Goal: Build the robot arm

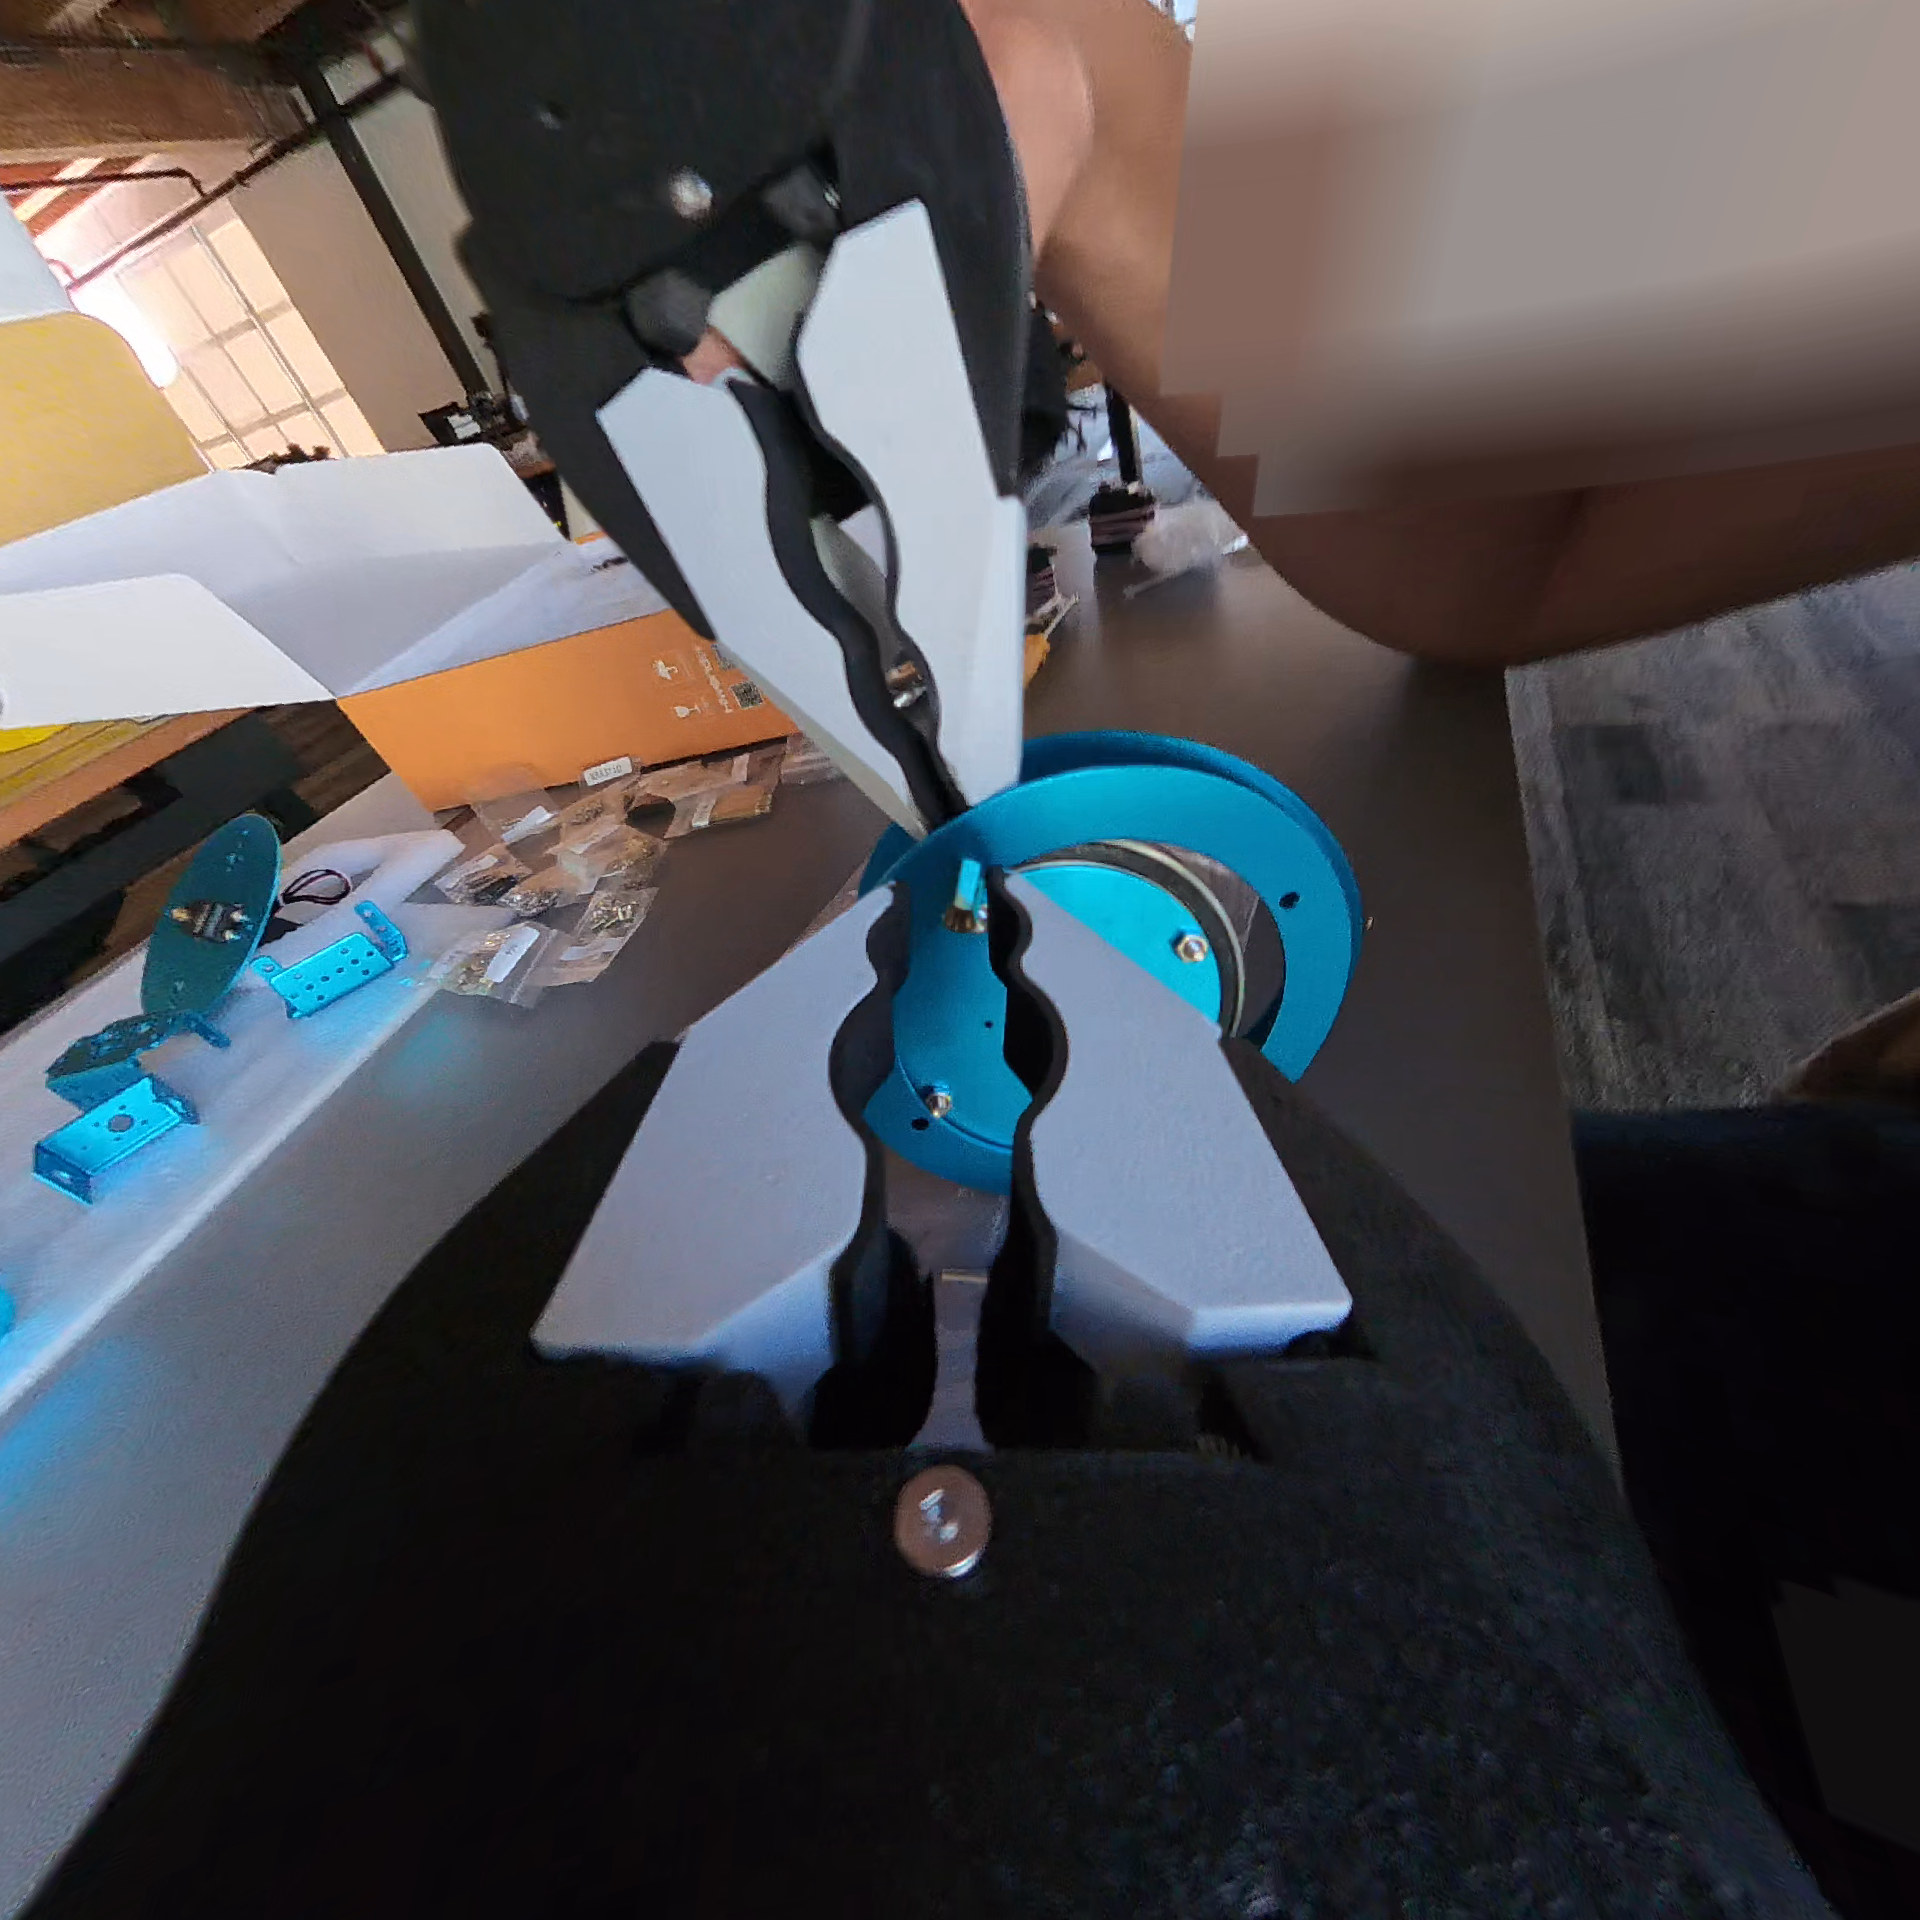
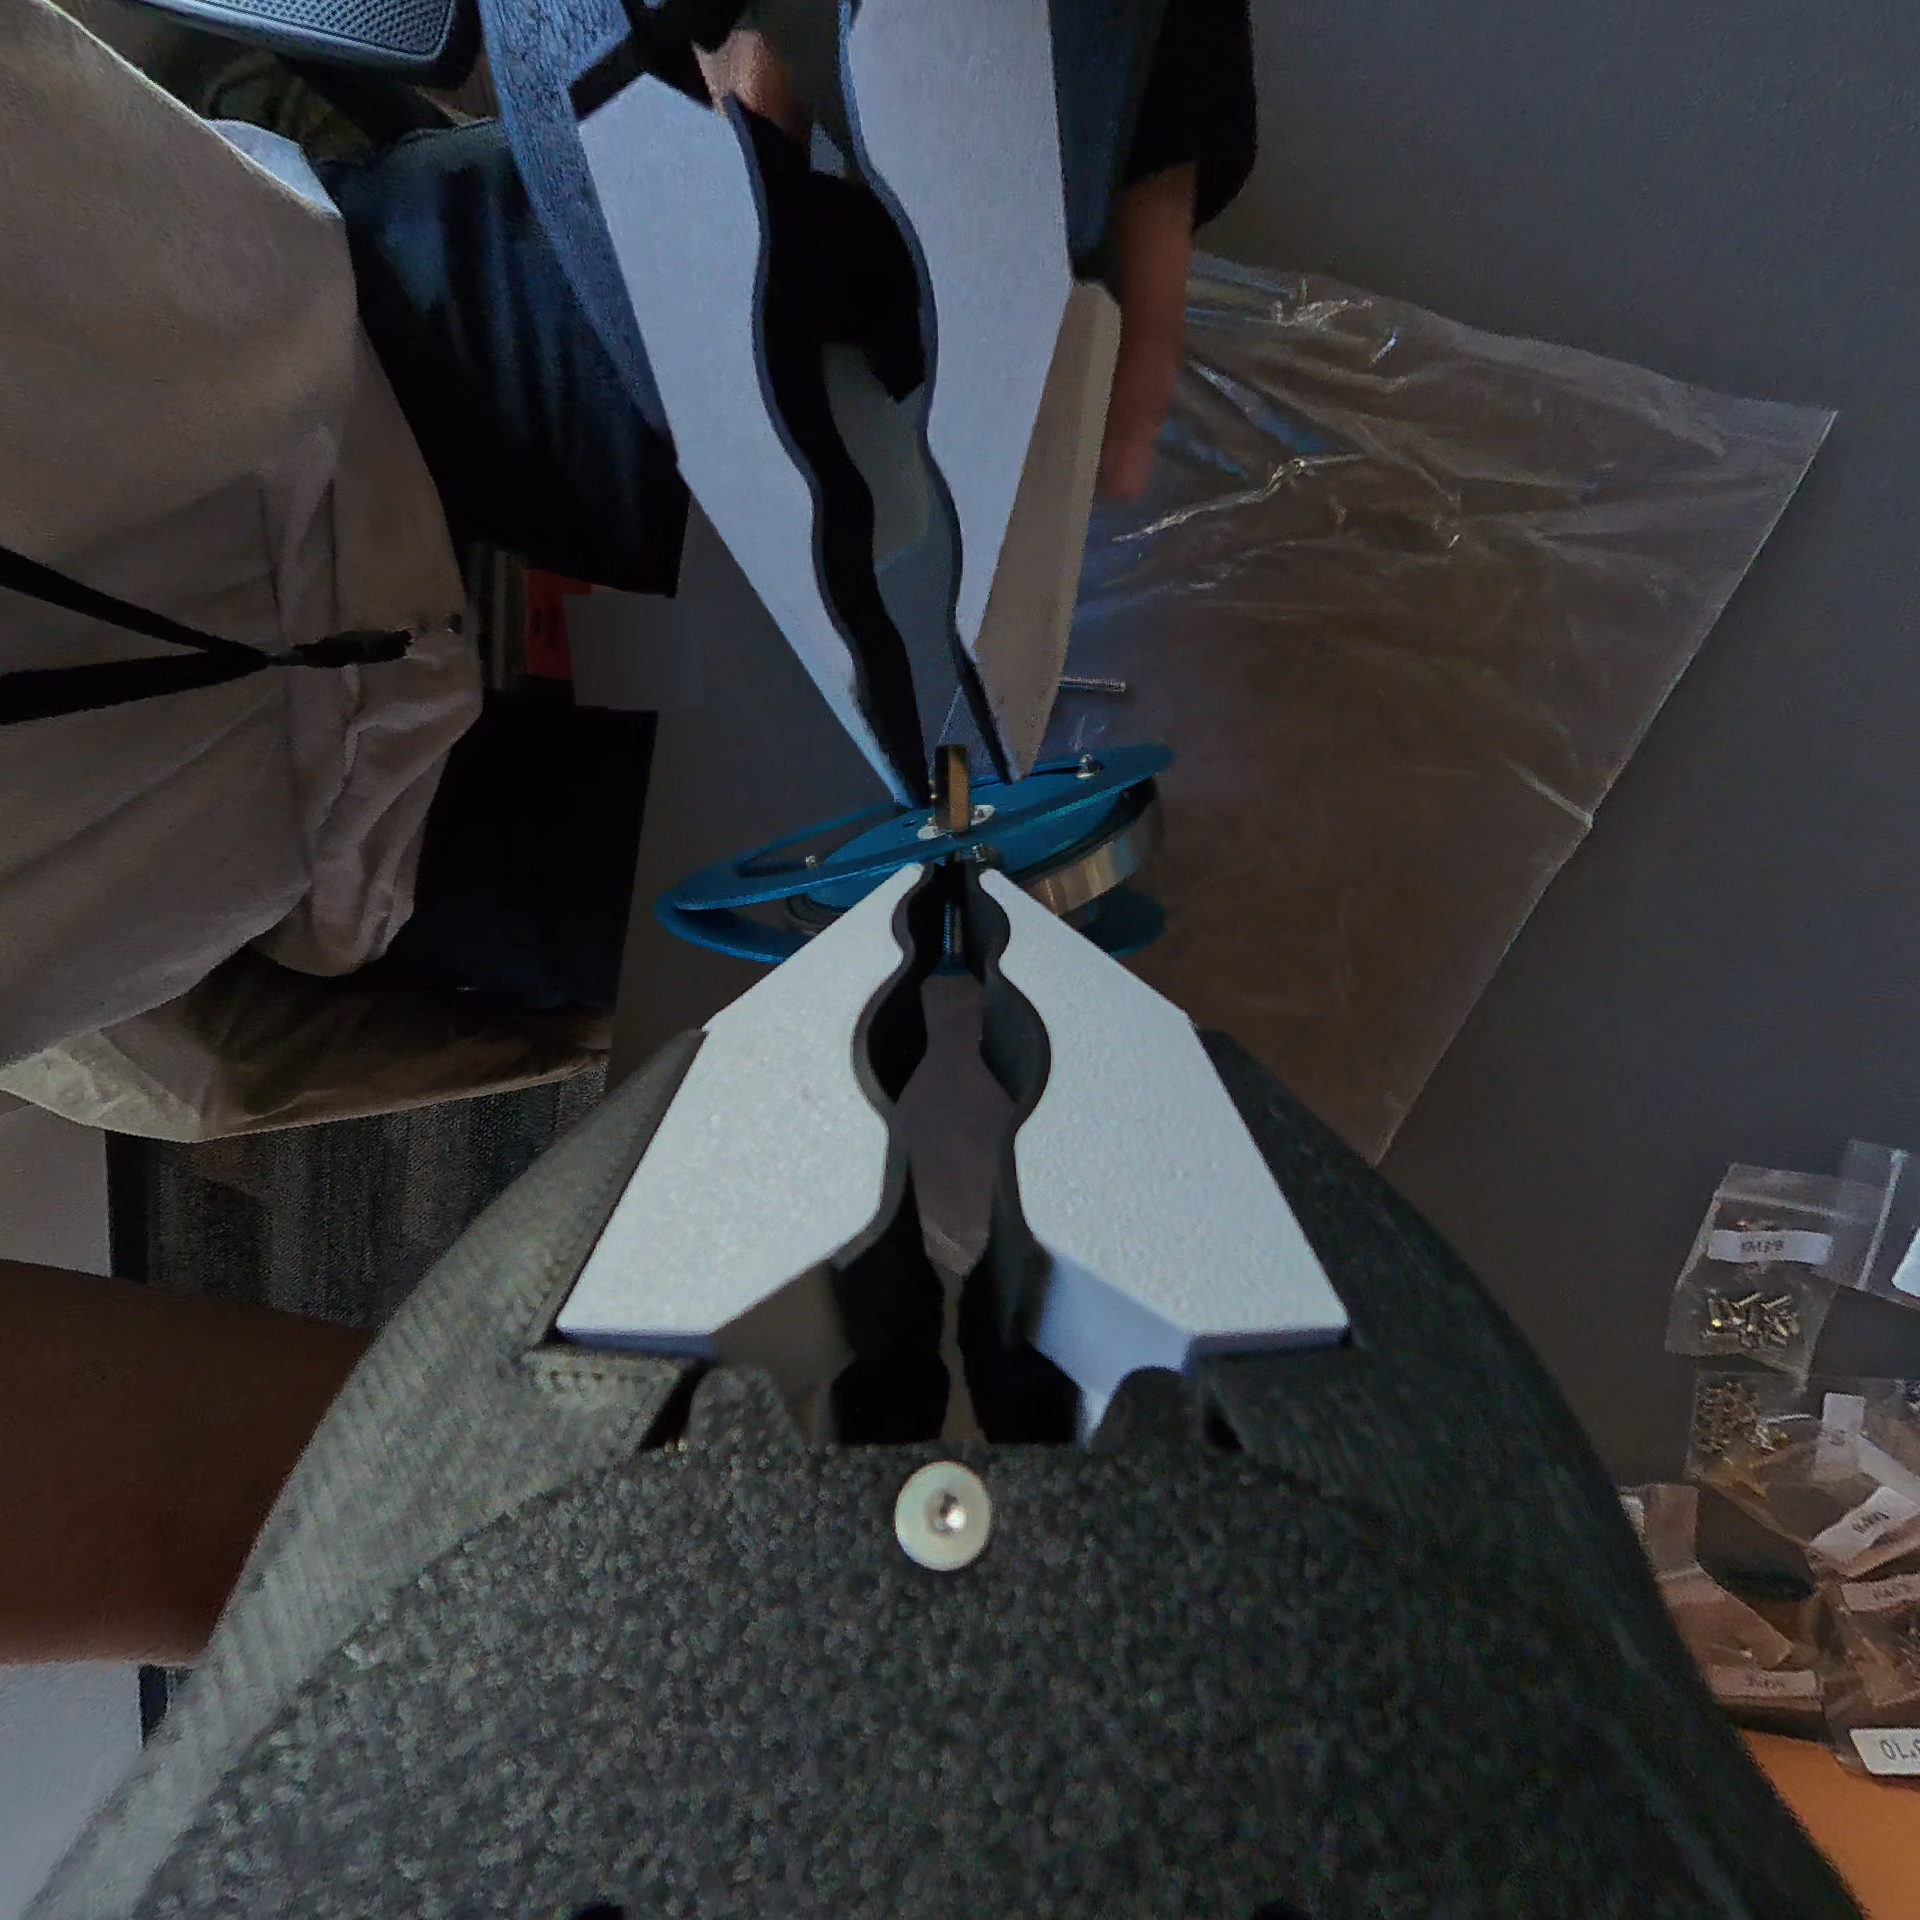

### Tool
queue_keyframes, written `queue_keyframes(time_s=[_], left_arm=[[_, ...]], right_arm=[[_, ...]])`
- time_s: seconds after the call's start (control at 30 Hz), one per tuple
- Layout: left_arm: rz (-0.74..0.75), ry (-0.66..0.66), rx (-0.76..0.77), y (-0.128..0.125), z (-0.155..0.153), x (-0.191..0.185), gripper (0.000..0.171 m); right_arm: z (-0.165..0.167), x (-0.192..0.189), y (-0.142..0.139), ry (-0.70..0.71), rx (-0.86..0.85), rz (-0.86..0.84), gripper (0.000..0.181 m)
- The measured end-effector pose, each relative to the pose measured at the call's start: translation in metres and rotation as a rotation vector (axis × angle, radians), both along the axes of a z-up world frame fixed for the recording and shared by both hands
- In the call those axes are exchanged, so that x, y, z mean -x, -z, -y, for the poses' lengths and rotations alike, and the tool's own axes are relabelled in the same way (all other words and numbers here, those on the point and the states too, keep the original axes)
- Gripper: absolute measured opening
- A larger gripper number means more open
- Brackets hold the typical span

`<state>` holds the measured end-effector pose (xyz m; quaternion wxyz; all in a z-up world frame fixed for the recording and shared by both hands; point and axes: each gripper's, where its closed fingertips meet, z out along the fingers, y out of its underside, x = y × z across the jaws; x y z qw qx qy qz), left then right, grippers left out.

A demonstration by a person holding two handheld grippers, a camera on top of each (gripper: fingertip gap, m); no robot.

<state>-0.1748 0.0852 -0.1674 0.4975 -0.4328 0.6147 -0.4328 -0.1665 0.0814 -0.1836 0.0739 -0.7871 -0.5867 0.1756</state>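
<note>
On dark tabletop (image 1: 1351, 790), bagged screws (image 2: 1756, 1309), orange box (image 1: 582, 707).

A dark brown tabletop (image 1: 1299, 665) ran through the centre of the left wrist view, with grey carpet (image 1: 1714, 831) beyond its edge at 3 o'clock. At 10 o'clock, a tall gridded window (image 1: 223, 343) admitted bright daylight beside a pale wall (image 1: 400, 260), and dark pipes (image 1: 208, 177) crossed under a wooden ceiling (image 1: 156, 62) at 11 o'clock. A lighter grey surface (image 1: 343, 1122) lay at 8 o'clock. In the right wrist view the tabletop (image 2: 1558, 208) appeared dim grey at 1 o'clock.
</note>
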Motion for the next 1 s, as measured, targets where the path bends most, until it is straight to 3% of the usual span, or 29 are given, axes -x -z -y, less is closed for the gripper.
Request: queue_keyframes(time_s=[0.37,0.63,0.8,0.93,1.0], left_arm=[[-0.040,0.042,-0.347,0.002,0.015,-0.006,0.005],[0.002,0.067,-0.371,0.001,0.016,-0.007,0.005],[0.029,0.075,-0.362,0.001,0.015,-0.002,0.005],[0.053,0.091,-0.360,0.001,0.019,-0.002,0.005],[0.055,0.095,-0.366,0.001,0.021,-0.003,0.005]], right_arm=[[0.011,-0.001,-0.001,-0.025,0.048,-0.018,0.003],[0.015,-0.011,-0.008,-0.046,0.038,0.045,0.015],[0.003,-0.028,-0.013,-0.066,-0.185,-0.157,0.022],[0.009,-0.028,-0.011,-0.038,-0.310,-0.518,0.012],[0.011,-0.023,-0.005,-0.026,-0.355,-0.615,0.012]])
